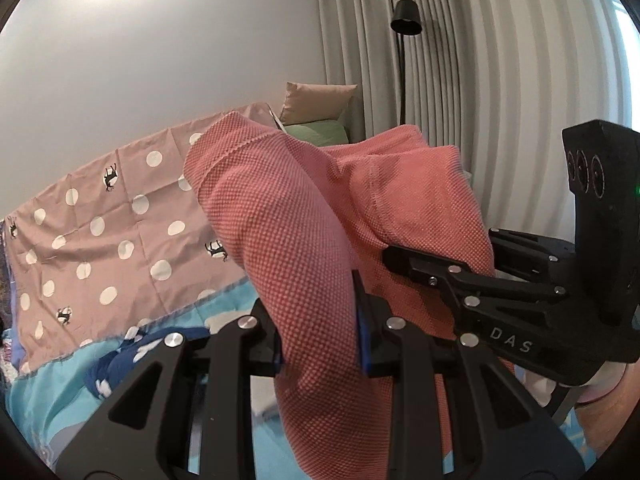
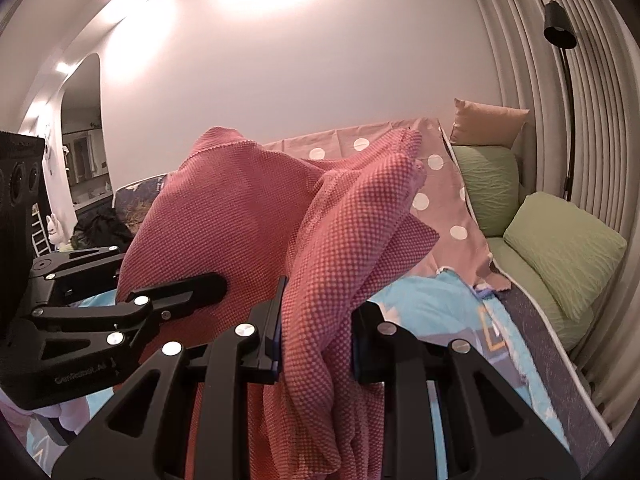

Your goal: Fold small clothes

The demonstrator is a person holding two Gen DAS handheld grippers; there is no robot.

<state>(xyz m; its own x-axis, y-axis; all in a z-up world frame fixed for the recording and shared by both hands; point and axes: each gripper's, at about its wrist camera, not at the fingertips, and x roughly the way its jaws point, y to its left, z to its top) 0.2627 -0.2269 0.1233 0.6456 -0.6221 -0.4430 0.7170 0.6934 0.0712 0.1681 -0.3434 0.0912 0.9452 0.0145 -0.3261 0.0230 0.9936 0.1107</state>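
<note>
A pink waffle-knit garment (image 1: 288, 220) hangs lifted above the bed, bunched and draped between both grippers. My left gripper (image 1: 320, 340) is shut on a thick fold of it, the cloth pressed between the blue pads. In the right wrist view my right gripper (image 2: 316, 344) is shut on another bunch of the same pink garment (image 2: 240, 216), which falls below the jaws. Each gripper shows in the other's view: the right gripper (image 1: 400, 258) at the cloth's right side, the left gripper (image 2: 208, 284) at its left side.
Below lies a bed with a light blue patterned sheet (image 2: 432, 300) and a pink polka-dot cloth (image 1: 100, 240) spread toward the wall. Green pillows (image 2: 560, 248) and a tan cushion (image 2: 488, 124) sit at the head. A black floor lamp (image 1: 404, 20) stands before grey curtains.
</note>
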